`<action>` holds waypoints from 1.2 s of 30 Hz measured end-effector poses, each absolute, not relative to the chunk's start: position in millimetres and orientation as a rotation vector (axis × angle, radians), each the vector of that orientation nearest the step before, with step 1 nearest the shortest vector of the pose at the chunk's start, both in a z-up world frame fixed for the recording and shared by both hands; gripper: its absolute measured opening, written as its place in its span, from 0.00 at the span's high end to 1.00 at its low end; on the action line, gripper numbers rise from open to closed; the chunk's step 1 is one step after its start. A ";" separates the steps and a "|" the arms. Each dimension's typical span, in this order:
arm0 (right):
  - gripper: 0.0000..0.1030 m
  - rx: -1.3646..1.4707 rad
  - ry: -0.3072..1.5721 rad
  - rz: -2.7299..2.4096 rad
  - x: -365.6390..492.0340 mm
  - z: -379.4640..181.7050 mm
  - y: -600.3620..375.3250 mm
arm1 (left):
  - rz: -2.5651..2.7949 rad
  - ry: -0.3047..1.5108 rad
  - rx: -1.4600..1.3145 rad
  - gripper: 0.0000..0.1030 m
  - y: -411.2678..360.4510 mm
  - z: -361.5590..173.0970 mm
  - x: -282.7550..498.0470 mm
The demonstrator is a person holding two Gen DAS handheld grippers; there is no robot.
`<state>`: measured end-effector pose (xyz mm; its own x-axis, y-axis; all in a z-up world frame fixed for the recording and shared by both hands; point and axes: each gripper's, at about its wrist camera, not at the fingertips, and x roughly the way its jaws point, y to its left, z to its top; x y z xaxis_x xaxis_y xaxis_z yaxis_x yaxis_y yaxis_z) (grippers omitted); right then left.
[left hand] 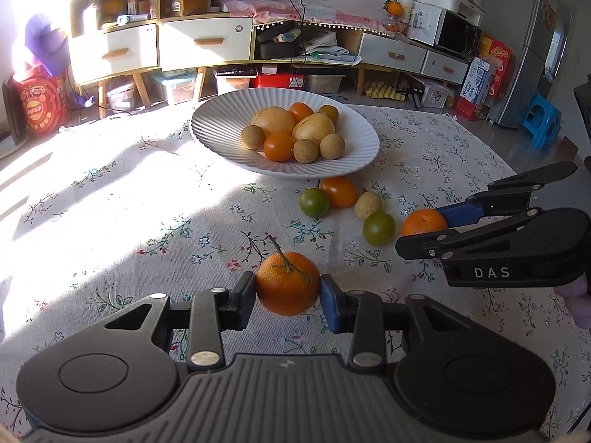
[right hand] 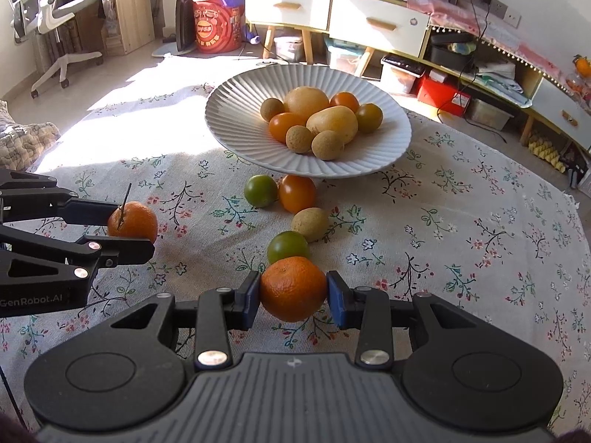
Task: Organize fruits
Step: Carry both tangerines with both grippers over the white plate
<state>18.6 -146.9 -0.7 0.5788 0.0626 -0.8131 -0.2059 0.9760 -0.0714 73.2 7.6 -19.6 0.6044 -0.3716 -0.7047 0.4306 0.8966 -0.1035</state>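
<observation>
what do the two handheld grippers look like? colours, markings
Both match: black plastic linkage bodies, ribbed grey top plate, silver pivot screws, blue finger pads. Left gripper shows "GenRobot.AI" on its side in the right wrist view; right gripper shows "DAS" in the left wrist view.

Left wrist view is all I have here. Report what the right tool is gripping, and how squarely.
Observer: The right tool is shut on a stemless mandarin; both blue pads press its opposite sides, centred.
Operator: My left tool has the stemmed mandarin. Name anything on the floor to my left, outside my picture.
Observer: A white office chair stands there, beyond the table edge.
Operator: Check behind the right tool's fruit.
Observer: A green fruit sits right behind that mandarin; I cannot tell whether they touch.
</observation>
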 end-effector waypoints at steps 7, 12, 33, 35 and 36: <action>0.66 -0.068 0.907 0.127 28.5 14.5 -162.2 | -0.465 0.761 0.060 0.77 0.0 -6.4 80.6; 0.66 -0.046 0.861 0.111 35.7 23.7 -168.0 | -0.464 0.761 0.018 0.77 -5.2 -1.7 92.1; 0.66 -0.055 0.729 0.161 89.5 17.9 -190.5 | -0.455 0.694 0.134 0.76 -25.5 -6.2 157.9; 0.66 -0.074 0.732 0.168 93.2 14.8 -190.8 | -0.450 0.692 0.160 0.76 -25.5 -10.0 160.3; 0.66 -0.088 0.732 0.172 94.5 13.2 -190.3 | -0.446 0.692 0.167 0.76 -25.1 -11.4 161.8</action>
<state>94.5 -190.3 13.2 0.7303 0.1252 -0.6716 -0.1867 0.9822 -0.0199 161.8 -25.1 -11.4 0.6803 -0.3412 -0.6486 0.4502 0.8929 0.0025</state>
